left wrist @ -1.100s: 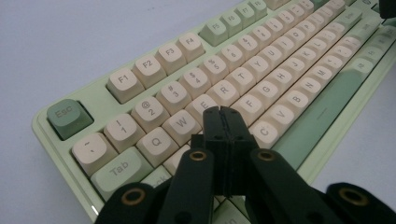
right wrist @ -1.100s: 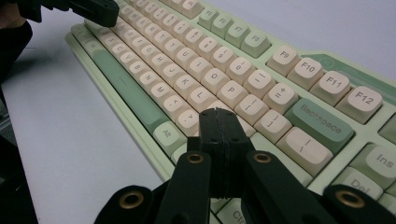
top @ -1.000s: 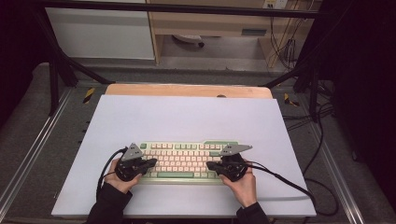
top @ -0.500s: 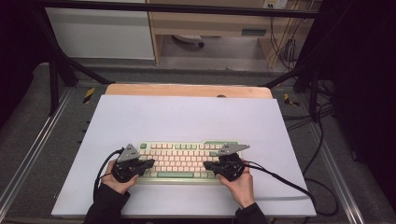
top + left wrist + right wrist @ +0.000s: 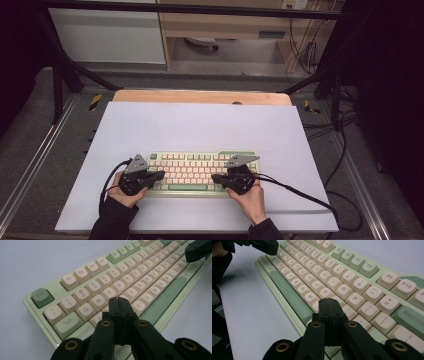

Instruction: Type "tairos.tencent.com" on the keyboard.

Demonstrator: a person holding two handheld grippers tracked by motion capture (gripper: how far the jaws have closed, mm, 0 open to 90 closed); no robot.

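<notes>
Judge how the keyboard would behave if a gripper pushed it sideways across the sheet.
The keyboard looks rigid, so it would probably slide as one piece. Lying flat and low, it seems unlikely to tip. Its keys stand proud and might depress or catch under a push.

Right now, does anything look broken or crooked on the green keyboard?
Nothing stands out. The pale green keyboard with cream keys lies flat and square on the white tabletop, no keys missing. The left gripper and right gripper sit shut over it.
</notes>
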